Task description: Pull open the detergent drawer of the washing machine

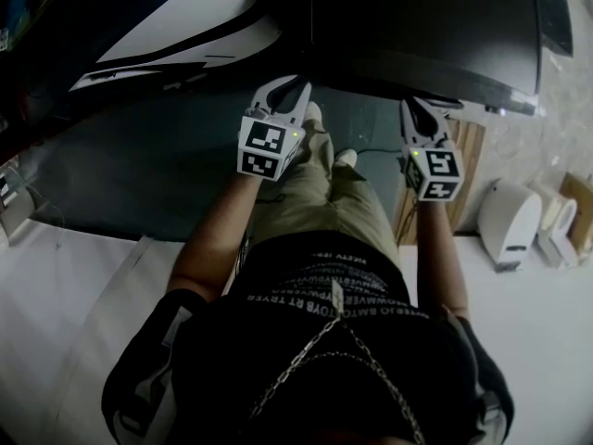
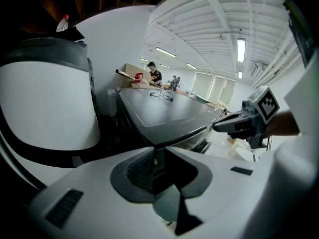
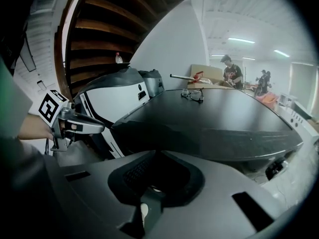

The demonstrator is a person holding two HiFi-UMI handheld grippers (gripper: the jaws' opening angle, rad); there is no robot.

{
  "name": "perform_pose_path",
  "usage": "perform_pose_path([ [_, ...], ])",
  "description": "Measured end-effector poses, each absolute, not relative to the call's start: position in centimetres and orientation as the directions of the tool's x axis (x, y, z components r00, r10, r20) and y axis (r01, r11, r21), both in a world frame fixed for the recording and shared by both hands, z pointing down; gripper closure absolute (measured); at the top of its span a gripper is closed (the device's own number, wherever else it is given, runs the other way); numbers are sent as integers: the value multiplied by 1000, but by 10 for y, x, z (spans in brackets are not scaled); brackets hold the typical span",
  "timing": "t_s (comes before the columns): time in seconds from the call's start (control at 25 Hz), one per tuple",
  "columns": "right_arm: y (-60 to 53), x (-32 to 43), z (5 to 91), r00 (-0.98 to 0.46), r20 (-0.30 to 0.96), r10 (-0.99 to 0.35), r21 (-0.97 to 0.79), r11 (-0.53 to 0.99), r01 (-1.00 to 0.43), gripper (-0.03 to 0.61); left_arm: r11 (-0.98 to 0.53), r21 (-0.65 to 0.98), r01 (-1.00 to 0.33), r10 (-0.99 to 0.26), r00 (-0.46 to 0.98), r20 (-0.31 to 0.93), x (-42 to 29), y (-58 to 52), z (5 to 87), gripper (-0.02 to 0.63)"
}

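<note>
Washing machine (image 1: 417,26) x1 | left hand-held gripper (image 1: 292,89) parted, empty | right hand-held gripper (image 1: 410,108) clenched

Both bare forearms reach forward and slant down, side by side and well apart. The left forearm (image 1: 218,235) carries the left tool (image 1: 287,89), whose jaws stand a narrow slit apart with nothing between them. The right forearm (image 1: 434,248) carries the right tool (image 1: 413,106), its jaws brought together and empty. Both tools point the same way.
</note>
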State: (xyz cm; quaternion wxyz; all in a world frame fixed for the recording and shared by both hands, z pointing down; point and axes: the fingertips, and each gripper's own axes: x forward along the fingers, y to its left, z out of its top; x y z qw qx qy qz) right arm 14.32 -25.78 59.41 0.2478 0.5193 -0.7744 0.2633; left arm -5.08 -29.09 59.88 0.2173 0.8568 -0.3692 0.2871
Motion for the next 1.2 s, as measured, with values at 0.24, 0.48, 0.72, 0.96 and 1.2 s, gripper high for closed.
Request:
perform_pose_path([
  [0.24, -263, 137, 610, -345, 673, -654, -170, 317, -933, 477, -654, 173, -737, -483, 582, 654, -48, -295, 611, 489],
  [0.48, -268, 136, 610, -334, 671, -662, -155, 315, -936, 477, -680, 144, -719, -479, 584, 655, -41, -299, 614, 485],
  [0.72, -268, 135, 611, -339, 671, -659, -156, 322, -934, 476, -677, 131, -724, -492, 578, 650, -40, -301, 616, 485],
  [0.96, -265, 133, 610, -360, 673, -646, -158, 351, -923, 476, -661, 151, -735, -488, 575, 657, -41, -298, 617, 485],
  [1.2, -266, 136, 611, -353, 677, -645, -128, 369, -920, 476, -570, 203, -796, -518, 540, 663, -40, -303, 621, 485],
])
